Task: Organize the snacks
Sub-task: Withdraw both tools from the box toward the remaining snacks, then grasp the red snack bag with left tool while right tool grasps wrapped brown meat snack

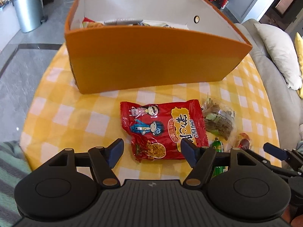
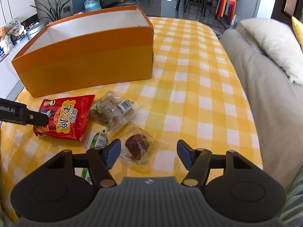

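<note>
An orange box (image 1: 151, 60) with white inner walls stands on the yellow checked cloth; several snack packs lie inside it (image 1: 121, 22). It also shows in the right wrist view (image 2: 85, 60). A red noodle snack bag (image 1: 162, 130) (image 2: 64, 117) lies in front of the box. My left gripper (image 1: 150, 149) is open, just above the bag's near end. A clear pack of brown biscuits (image 1: 217, 119) (image 2: 113, 109), a green packet (image 1: 217, 147) (image 2: 99, 139) and a clear-wrapped dark brown snack (image 2: 137, 145) (image 1: 244, 141) lie to the right. My right gripper (image 2: 148, 153) is open over the dark snack.
A grey sofa (image 2: 265, 94) with a cream cushion (image 2: 272, 43) borders the table's right side. A metal bin (image 1: 28, 9) stands on the floor at far left. Bare checked cloth (image 2: 198, 75) stretches right of the box.
</note>
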Demonstrator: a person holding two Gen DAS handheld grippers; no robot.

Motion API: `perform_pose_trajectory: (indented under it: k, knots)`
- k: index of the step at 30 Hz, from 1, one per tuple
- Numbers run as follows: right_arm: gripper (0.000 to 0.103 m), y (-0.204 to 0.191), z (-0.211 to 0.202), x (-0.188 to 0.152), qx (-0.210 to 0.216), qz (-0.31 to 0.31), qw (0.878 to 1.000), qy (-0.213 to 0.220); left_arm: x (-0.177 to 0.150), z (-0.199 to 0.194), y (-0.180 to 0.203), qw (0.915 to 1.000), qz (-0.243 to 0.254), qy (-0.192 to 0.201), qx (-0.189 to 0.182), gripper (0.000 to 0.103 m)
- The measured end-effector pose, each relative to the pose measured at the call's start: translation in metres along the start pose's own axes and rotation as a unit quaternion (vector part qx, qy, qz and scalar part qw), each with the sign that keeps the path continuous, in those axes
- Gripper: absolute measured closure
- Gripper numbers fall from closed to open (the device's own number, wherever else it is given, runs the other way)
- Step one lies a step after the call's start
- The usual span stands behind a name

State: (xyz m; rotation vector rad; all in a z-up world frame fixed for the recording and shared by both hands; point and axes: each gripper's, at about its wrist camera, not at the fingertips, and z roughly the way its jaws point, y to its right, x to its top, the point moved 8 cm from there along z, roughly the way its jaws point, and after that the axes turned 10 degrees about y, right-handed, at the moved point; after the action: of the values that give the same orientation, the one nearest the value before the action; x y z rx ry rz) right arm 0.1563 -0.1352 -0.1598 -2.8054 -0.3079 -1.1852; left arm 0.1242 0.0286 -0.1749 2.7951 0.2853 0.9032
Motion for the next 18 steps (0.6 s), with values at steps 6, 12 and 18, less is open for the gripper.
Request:
perform_pose_trajectory:
  k: [6,12,18]
  knots:
    - [0.05,-0.007,0.007,-0.005,0.021,0.005,1.0,-0.017,-0.011,0.001,0.016,0.9991,0.017,-0.016,-0.037,0.024]
    - [0.063,-0.016,0.004,-0.007,0.044,0.015,0.998,-0.03,-0.025,-0.004,0.037,0.9951,0.041,-0.045,-0.078,0.025]
    - [0.06,-0.017,-0.004,-0.005,0.035,0.003,0.999,-0.02,-0.028,-0.016,0.047,0.991,0.119,-0.041,-0.046,0.025]
